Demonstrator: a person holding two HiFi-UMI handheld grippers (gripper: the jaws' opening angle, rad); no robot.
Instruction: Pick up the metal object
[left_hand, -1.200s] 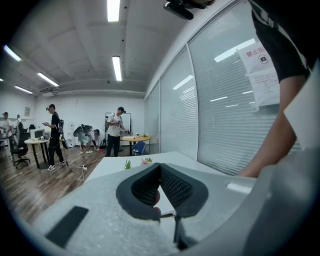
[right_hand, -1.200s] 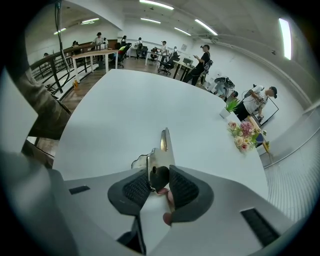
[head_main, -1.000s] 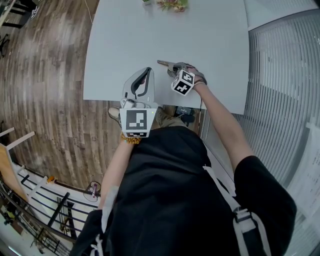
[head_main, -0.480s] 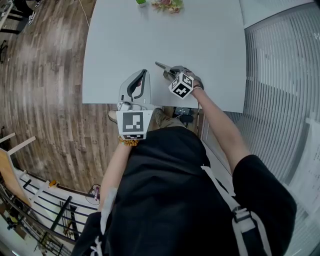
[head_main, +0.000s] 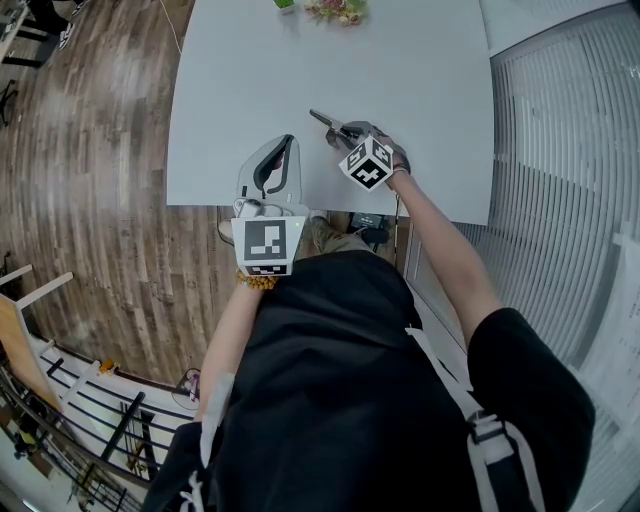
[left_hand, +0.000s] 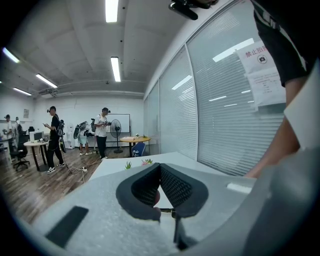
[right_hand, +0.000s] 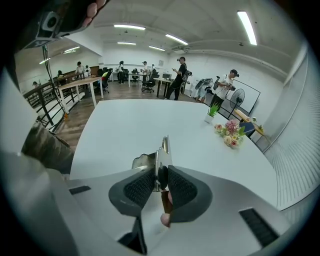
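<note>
The metal object (head_main: 324, 121) is a slim silver tool with a flat blade-like end. It sticks out from my right gripper (head_main: 340, 131) just above the white table (head_main: 300, 60). In the right gripper view the metal object (right_hand: 163, 149) sits between the dark ribbed pads (right_hand: 140, 187) of the right gripper (right_hand: 160, 176), which have just been closing and press on it. My left gripper (head_main: 289, 143) lies level at the table's near edge, to the left of the right one. The left gripper (left_hand: 159, 166) has its fingertips together with nothing between them.
A bunch of flowers (head_main: 335, 8) and a small green plant (head_main: 285, 4) stand at the table's far edge. A glass wall with blinds (head_main: 560, 150) runs along the right. Wooden floor (head_main: 90, 150) lies to the left. People stand far off in the room (right_hand: 178, 77).
My right gripper has risen a little and rolled, with the metal object in it. The left gripper has stayed where it was.
</note>
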